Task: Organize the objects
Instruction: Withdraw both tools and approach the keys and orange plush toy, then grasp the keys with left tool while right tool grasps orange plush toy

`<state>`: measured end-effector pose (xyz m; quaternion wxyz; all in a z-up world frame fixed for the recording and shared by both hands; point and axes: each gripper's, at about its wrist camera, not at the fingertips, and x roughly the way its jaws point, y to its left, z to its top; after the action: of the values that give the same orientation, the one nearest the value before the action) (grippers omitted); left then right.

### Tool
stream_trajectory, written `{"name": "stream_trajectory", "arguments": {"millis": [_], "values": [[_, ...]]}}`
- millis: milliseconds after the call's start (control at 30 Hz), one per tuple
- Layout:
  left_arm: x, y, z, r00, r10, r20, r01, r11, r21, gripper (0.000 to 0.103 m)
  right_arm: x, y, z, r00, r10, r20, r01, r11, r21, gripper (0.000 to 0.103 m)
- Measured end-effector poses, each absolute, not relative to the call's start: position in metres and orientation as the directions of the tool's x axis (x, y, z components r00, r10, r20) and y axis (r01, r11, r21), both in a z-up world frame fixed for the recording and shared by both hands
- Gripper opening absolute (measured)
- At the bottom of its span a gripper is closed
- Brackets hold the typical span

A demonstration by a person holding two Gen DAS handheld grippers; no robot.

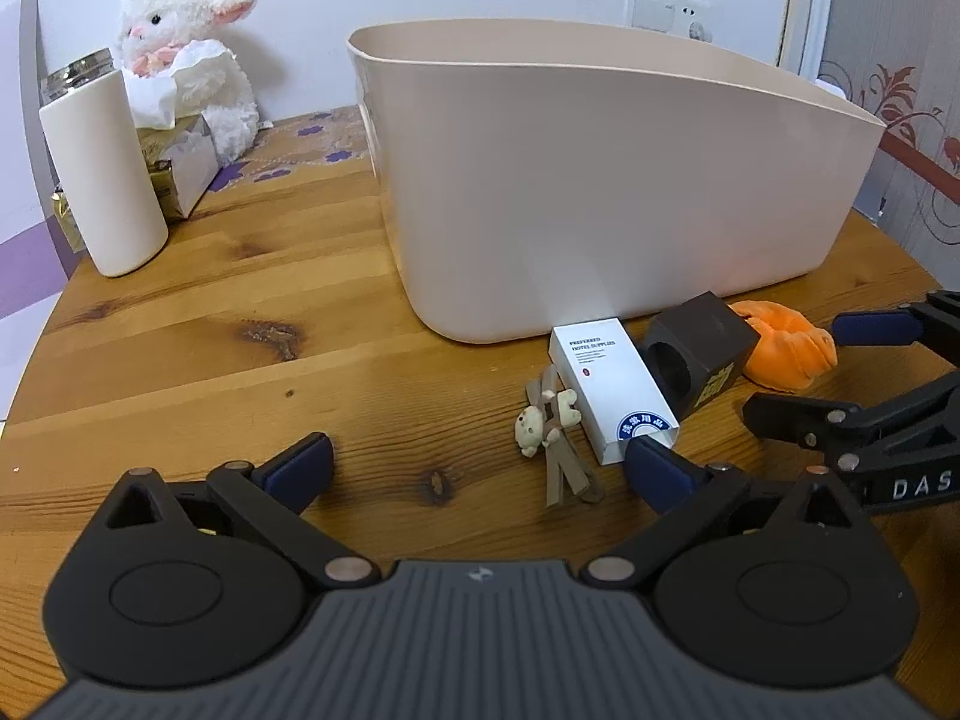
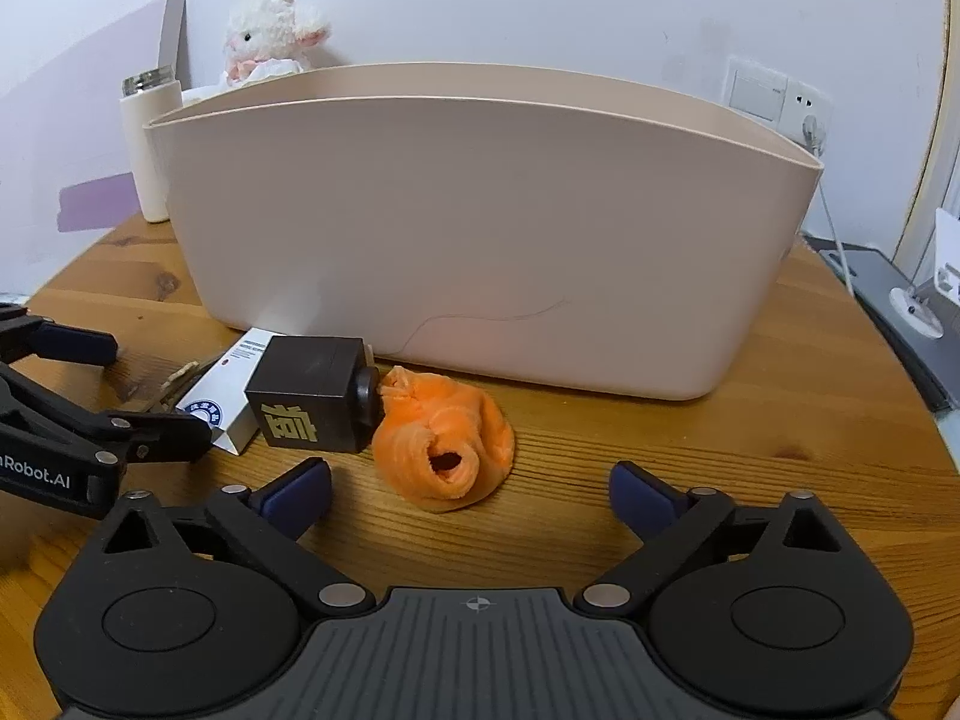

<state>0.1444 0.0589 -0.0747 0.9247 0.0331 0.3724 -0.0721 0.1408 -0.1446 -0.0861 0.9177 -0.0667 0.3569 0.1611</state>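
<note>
- Right gripper (image 2: 469,495), nearest, jaws spread, empty; left gripper (image 1: 480,471) likewise released.
- Orange cloth (image 2: 444,441) lies just beyond, near the bin's (image 2: 480,228) front wall: soft, light; pinch a fold.
- Dark cube (image 2: 312,396), left, touching the cloth: stiff, probably heavier.

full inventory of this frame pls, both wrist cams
bin: 1, beige plastic, back centre of the table
wooden table: 1, knotty pine, under everything
white box: 1, white with blue seal, before the bin
dark cube: 1, dark brown with a gold character, beside the white box
orange cloth: 1, bunched, right of the cube
bear charm: 1, cream and tan, left of the white box
bottle: 1, white with metal cap, back left
plush lamb: 1, white, back left against the wall
tissue box: 1, beside the bottle
wall socket: 1, white, right wall
left tongs: open, empty
right tongs: open, empty
</note>
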Motion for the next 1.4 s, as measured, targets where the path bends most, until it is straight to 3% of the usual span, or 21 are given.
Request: {"name": "stream_trajectory", "arguments": {"millis": [133,267,567,700,800,833,900,933,1400], "values": [[0.137,0.064,-0.073,0.73,-0.135,-0.67,0.184,0.983,0.002,0.09,0.138,-0.142,-0.082,0.697,0.268,-0.665,-0.365,0.931,-0.007,0.076],[0.131,0.071,-0.071,0.739,-0.152,-0.656,0.199,0.98,-0.003,0.073,0.137,-0.138,-0.08,0.7,0.276,-0.659,-0.373,0.928,-0.008,0.066],[0.122,0.078,-0.07,0.74,-0.157,-0.654,0.21,0.978,0.003,0.067,0.131,-0.137,-0.077,0.702,0.267,-0.66,-0.368,0.93,-0.015,0.059],[0.127,0.077,-0.071,0.752,-0.164,-0.638,0.212,0.977,-0.001,0.057,0.129,-0.134,-0.076,0.696,0.277,-0.662,-0.384,0.923,-0.018,0.045],[0.129,0.074,-0.071,0.753,-0.191,-0.63,0.242,0.97,-0.005,0.039,0.127,-0.131,-0.075,0.696,0.283,-0.66,-0.399,0.917,-0.028,0.034],[0.129,0.073,-0.071,0.751,-0.202,-0.629,0.254,0.967,-0.007,0.029,0.126,-0.13,-0.075,0.697,0.283,-0.659,-0.401,0.915,-0.032,0.02],[0.129,0.071,-0.07,0.743,-0.225,-0.63,0.277,0.961,-0.016,0.018,0.126,-0.13,-0.075,0.697,0.281,-0.66,-0.403,0.914,-0.037,0.015],[0.129,0.069,-0.07,0.745,-0.221,-0.63,0.279,0.96,-0.007,0.018,0.126,-0.129,-0.076,0.695,0.283,-0.662,-0.405,0.913,-0.035,0.008],[0.107,0.07,-0.05,0.768,-0.2,-0.608,0.257,0.966,0.008,0.017,0.095,-0.144,-0.059,0.748,0.271,-0.605,-0.392,0.917,-0.073,0.006]]}}
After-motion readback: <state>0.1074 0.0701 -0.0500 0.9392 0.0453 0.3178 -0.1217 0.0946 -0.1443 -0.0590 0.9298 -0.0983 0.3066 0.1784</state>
